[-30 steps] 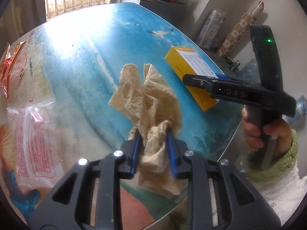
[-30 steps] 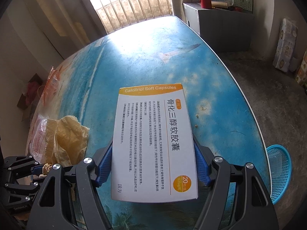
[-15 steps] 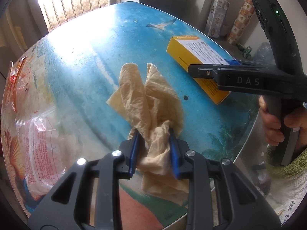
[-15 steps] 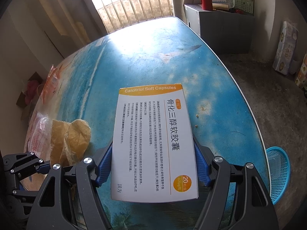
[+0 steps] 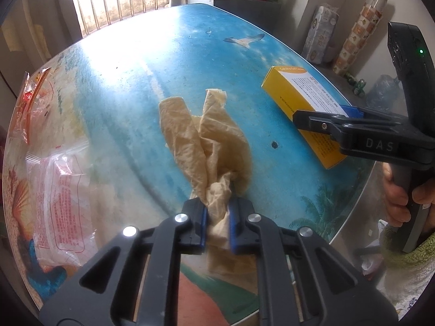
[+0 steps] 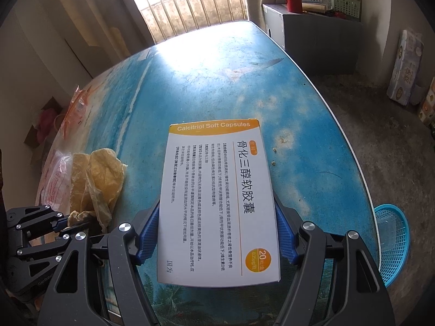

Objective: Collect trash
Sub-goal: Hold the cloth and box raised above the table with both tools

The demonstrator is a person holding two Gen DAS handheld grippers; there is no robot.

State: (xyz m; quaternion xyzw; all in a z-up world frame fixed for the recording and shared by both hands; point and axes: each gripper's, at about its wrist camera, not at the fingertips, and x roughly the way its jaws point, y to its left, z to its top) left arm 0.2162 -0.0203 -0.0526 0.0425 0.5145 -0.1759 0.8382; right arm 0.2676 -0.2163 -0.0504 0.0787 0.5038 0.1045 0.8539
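- Left wrist view: my left claw (image 5: pixel 216 224) has just been closing and now pinches the bunched end of the tan crumpled bag (image 5: pixel 206 146); the rest of the bag trails across the middle of the tabletop (image 5: pixel 152 62) toward its far edge; clear printed wrappers (image 5: pixel 58 201) lie along the tabletop's left edge, untouched; near the right edge my right claw (image 5: pixel 326 122) clamps the yellow medicine box (image 5: pixel 299 95).
- To do this step well, I judge I should lift the bag straight up until its loose tail clears the surface, keeping the squeeze firm, since thin film slips easily.
- Right wrist view: my right claw (image 6: pixel 216 233) stands wide, its blue pads (image 6: pixel 148 233) pressed on both long sides of the medicine box (image 6: pixel 217 195), held near the tabletop's near edge; the blue basket (image 6: pixel 394 239) sits on the floor just beyond the right edge; I reckon that is where both go, box level, bag following.
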